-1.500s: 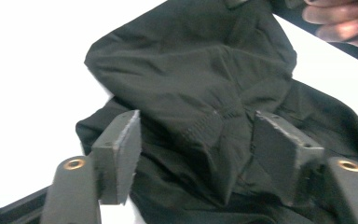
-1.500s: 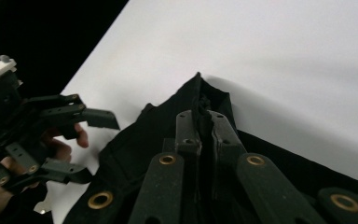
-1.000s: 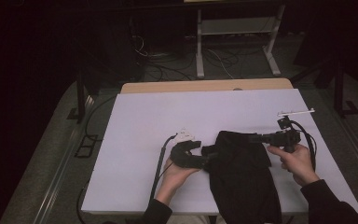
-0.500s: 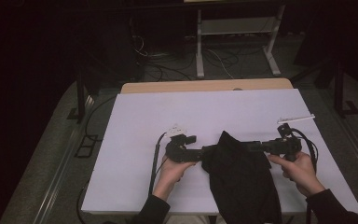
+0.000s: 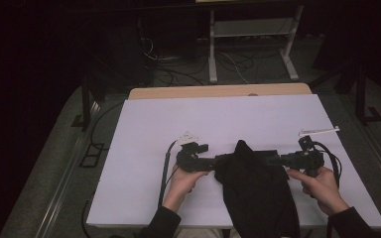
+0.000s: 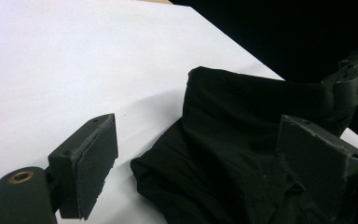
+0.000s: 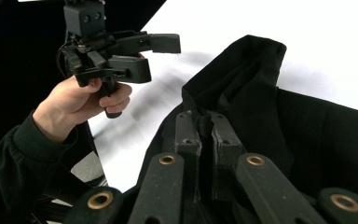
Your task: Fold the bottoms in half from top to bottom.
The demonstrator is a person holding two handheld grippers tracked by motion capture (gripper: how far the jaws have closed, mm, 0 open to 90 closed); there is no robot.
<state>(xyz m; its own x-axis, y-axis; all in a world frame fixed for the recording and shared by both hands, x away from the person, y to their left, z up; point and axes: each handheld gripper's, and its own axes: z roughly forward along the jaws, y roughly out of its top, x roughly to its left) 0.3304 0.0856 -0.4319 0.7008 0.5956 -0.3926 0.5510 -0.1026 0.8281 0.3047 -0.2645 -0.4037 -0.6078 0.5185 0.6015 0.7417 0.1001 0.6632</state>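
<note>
— What has changed since a second ago?

— In the high view the left gripper (image 5: 217, 159) has swung round. Before, it lay angled toward the near edge of the white worktop (image 5: 144, 129), by the left side of the black cloth garment (image 5: 255, 193); now it lies level, with its jaws pointing across at the garment's upper left edge. The right gripper (image 5: 270, 159) has slid a little toward the right edge, and the garment's top, which lay broad and flat, now rises to a small peak between the two tools.

— How do the left jaws stand?

— Wide apart. In the left gripper view one pad (image 6: 95, 163) hangs over bare worktop and the other is over the dark cloth, with the garment's edge (image 6: 223, 154) lying between them. Neither pad presses on it. They opened a touch further within the last second.

— And the right jaws?

— Closed tight on a fold of the garment. The right gripper view shows the two pads (image 7: 207, 149) pinched together with cloth rising from between them into an upright ridge (image 7: 247, 74).

— Where is the garment itself?

— On the worktop's near half, right of centre, and it hangs over the near edge between the person's forearms. The person's left hand (image 7: 81, 105) shows holding its gripper's handle just beside the cloth.
</note>
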